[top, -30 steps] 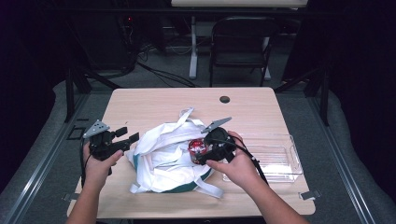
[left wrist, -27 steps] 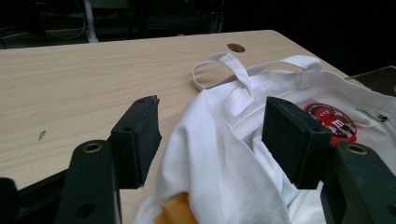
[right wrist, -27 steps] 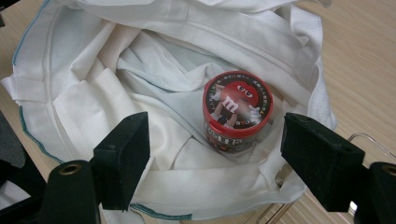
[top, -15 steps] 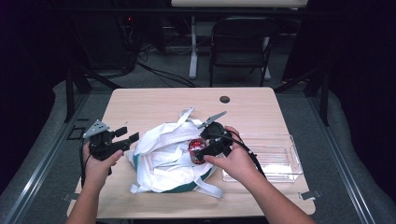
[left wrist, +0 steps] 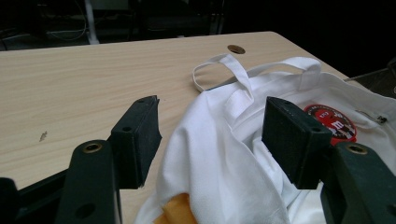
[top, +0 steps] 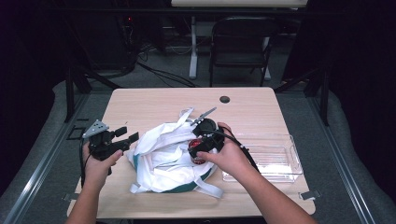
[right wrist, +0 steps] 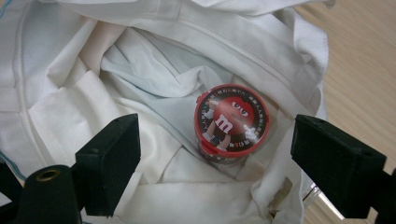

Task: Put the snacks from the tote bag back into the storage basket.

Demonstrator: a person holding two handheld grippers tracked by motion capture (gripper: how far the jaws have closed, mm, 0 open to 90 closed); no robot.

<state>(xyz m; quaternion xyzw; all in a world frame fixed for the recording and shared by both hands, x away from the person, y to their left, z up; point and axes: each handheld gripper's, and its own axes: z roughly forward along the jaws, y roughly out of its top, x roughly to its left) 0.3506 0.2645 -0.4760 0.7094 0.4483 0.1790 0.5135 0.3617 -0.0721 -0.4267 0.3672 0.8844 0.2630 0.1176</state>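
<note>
A white tote bag [top: 161,158] lies crumpled at the middle of the wooden table [top: 154,105]. Inside its open mouth rests a round red candy tub [right wrist: 232,121], lid up, also seen as the tub [top: 195,150] and as the tub [left wrist: 332,122]. My right gripper [right wrist: 224,163] hovers open just above the tub, one jaw on each side of it, neither touching. My left gripper [top: 128,135] is open at the bag's left edge. In the left gripper view the gripper [left wrist: 217,135] has a fold of white bag cloth [left wrist: 219,158] between its jaws, ungripped.
A clear plastic bin [top: 268,158] stands right of the bag, near the table's right edge. A dark cable hole [top: 224,99] marks the far side of the table. Something orange [left wrist: 175,212] peeks from under the bag cloth. A black chair [top: 240,44] stands beyond the table.
My right gripper has drifted slightly left and farther over the bag's mouth. The red tub lies in the same place. The left gripper has stayed put.
</note>
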